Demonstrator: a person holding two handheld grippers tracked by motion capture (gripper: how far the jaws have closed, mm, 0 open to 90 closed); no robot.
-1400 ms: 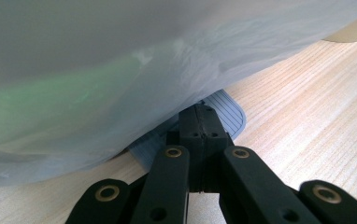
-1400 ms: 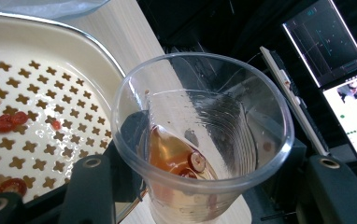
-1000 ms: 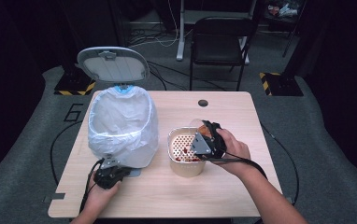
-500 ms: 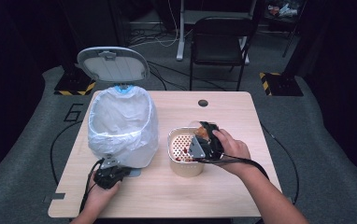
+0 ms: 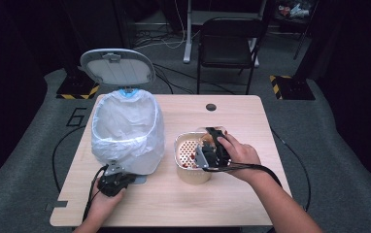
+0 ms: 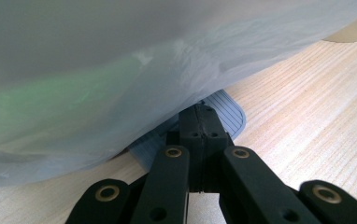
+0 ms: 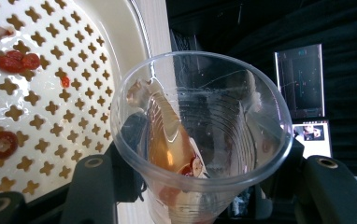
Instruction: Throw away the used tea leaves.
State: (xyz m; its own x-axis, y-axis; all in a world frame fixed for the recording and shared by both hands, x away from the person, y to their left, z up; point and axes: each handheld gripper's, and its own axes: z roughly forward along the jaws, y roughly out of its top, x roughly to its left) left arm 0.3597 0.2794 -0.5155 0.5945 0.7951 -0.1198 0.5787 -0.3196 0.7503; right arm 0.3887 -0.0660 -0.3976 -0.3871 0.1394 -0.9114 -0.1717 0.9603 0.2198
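The right gripper [image 5: 211,145], fingers clamped on the clear cup [image 7: 200,140], has tipped it a touch lower over the strainer bowl [image 5: 187,160] so the dregs drain, while the left gripper [image 6: 200,135], fingers shut, presses the bin pedal [image 6: 223,116].

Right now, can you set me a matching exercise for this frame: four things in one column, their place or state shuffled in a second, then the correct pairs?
Things:
1. left gripper
2. clear plastic cup
3. bin lid
4. strainer bowl

Place or state:
A. standing open behind the white bin liner
B. held between the right gripper's jaws, tilted, a little orange liquid inside
C. jaws shut, tips pressed on the ribbed grey pedal at the bin's foot
D. on the table, red bits lying on its perforated insert

Pairs: 1-C, 2-B, 3-A, 4-D
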